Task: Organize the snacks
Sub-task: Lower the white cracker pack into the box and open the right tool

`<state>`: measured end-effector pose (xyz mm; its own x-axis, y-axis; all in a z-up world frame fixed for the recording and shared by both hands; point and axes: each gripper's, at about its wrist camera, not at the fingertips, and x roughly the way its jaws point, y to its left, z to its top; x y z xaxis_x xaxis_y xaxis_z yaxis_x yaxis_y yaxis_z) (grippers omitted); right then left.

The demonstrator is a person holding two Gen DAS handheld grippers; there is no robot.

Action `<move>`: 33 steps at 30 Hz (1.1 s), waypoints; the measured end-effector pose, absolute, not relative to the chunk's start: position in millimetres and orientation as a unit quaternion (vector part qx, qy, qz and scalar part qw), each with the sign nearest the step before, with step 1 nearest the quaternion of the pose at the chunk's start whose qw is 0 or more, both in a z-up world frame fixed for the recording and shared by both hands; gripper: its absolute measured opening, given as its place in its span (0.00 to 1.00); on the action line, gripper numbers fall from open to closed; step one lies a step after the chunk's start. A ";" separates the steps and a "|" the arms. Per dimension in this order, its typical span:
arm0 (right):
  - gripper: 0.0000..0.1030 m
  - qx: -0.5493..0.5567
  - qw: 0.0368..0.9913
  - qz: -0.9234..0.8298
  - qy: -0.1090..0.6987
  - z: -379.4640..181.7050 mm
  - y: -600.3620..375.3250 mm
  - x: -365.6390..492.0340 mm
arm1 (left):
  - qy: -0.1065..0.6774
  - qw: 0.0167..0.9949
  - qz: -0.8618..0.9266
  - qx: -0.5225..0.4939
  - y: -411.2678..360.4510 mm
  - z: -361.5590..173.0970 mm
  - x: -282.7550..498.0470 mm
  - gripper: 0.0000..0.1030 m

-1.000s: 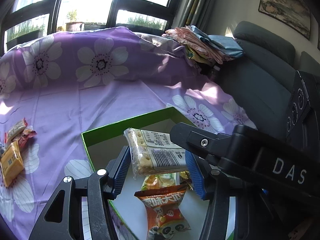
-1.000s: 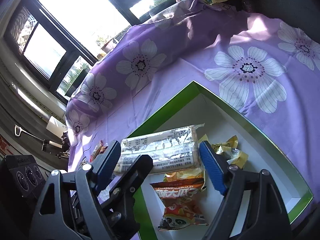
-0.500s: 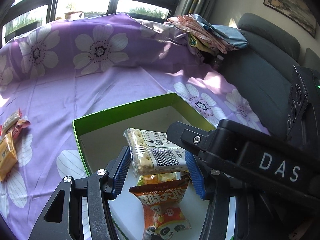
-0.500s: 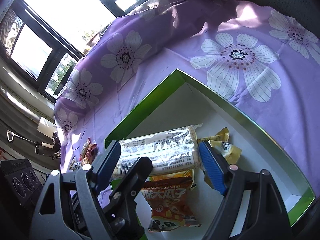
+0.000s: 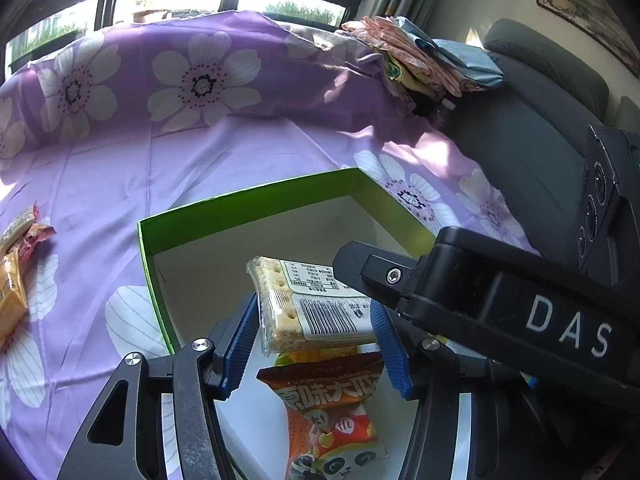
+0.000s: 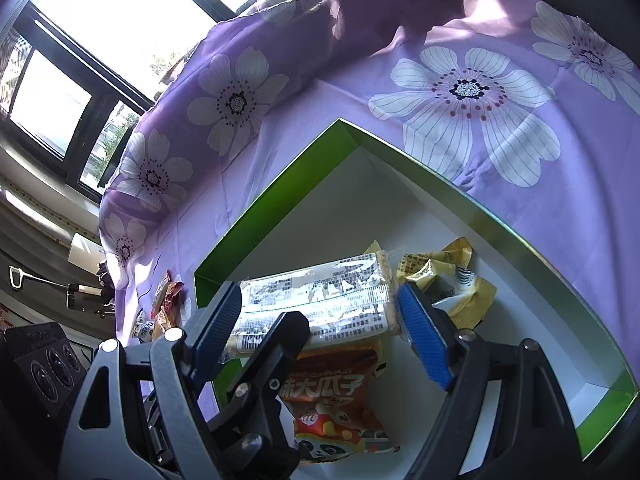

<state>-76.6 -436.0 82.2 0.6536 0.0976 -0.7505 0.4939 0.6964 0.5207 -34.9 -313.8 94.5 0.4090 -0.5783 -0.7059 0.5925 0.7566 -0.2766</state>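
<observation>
1. your left hand-held gripper (image 5: 316, 330) grasps the cracker pack (image 5: 312, 304) across its short sides, and your right hand-held gripper (image 6: 320, 320) clamps its two ends. the pack hangs above the green box (image 5: 240, 204), over the orange panda packet (image 5: 332, 412). pull the two apart or squeeze harder and the crackers likely crack.
2. let go with one side first and the pack may swing and tip onto the box wall.
3. drop it where it is and it lands on the panda packet and the yellow packets (image 6: 448, 280), not flat on the floor of the box.
4. the loose snacks (image 5: 16, 264) at the far left on the purple flowered cloth (image 5: 160, 152) are not yet boxed; a nudged box slides easily on that cloth.
</observation>
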 end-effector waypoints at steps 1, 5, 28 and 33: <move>0.80 0.370 0.830 -0.120 0.400 81.5 -436.0 -75.5 | 0.418 0.839 -0.347 0.009 -314.8 94.3 -34.5 0.55; 0.81 0.372 0.827 -0.116 0.406 78.2 -436.4 -72.4 | 0.421 0.839 -0.345 0.014 -314.6 92.2 -32.1 0.55; 0.83 0.354 0.835 -0.142 0.396 84.8 -434.2 -71.9 | 0.426 0.837 -0.344 -0.003 -296.1 98.9 -26.8 0.55; 0.85 0.327 0.851 -0.158 0.380 93.5 -428.1 -71.6 | 0.405 0.848 -0.341 -0.026 -264.7 117.2 -27.1 0.55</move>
